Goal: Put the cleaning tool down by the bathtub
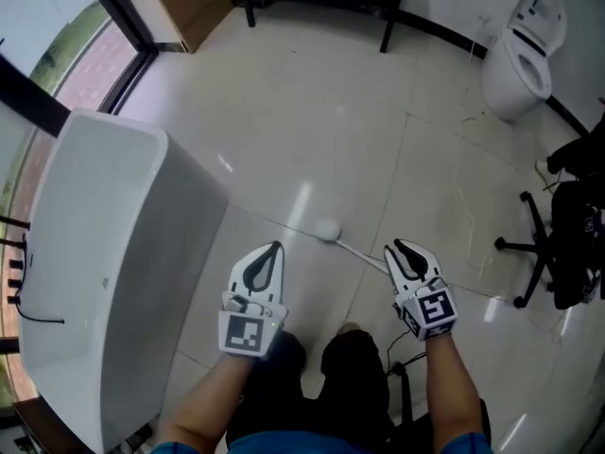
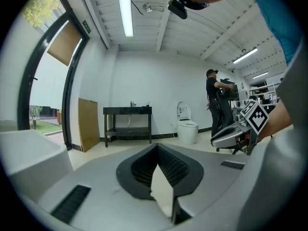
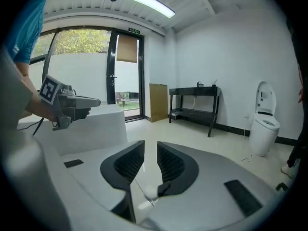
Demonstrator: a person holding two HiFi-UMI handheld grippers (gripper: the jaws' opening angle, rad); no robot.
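The left gripper (image 1: 273, 249) is pressed shut, empty; the right gripper (image 1: 399, 247) is held narrowly apart above the cleaning tool (image 1: 327, 229), laid near the bathtub (image 1: 104, 253).

The handle of your cleaning tool (image 1: 327, 229) vanishes under your right gripper (image 1: 401, 246), and the black office chair (image 1: 570, 244) runs off the head view's right edge.

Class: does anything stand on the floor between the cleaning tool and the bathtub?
Nothing visible does. Only bare floor tile lies between the cleaning tool and the bathtub. The left gripper is held above that gap, nearer the person.
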